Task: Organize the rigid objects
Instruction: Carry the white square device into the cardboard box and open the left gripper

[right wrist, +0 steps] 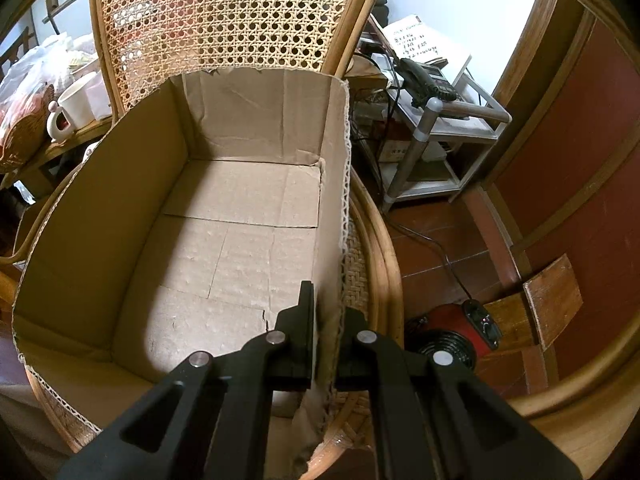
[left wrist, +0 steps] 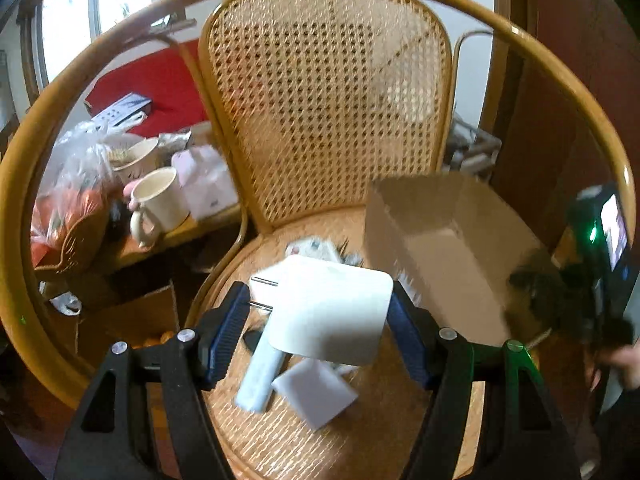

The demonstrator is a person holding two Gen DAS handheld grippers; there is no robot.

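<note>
My left gripper (left wrist: 320, 312) is shut on a white plug adapter (left wrist: 332, 312) with two metal prongs pointing left, held above the woven seat of a rattan chair (left wrist: 320, 80). Below it on the seat lie a white stick-shaped piece (left wrist: 260, 376) and a flat white square (left wrist: 316, 394). An open cardboard box (left wrist: 440, 248) stands on the seat to the right. In the right wrist view my right gripper (right wrist: 326, 344) is shut on the right wall of the box (right wrist: 332, 200), one finger inside, one outside. The box floor shows bare.
A side table at the left holds cream mugs (left wrist: 160, 204), a plastic bag of orange fruit (left wrist: 68, 200) and a pink carton. A metal shelf with a telephone (right wrist: 424, 80) stands right of the chair. A red heater (right wrist: 452, 340) sits on the floor.
</note>
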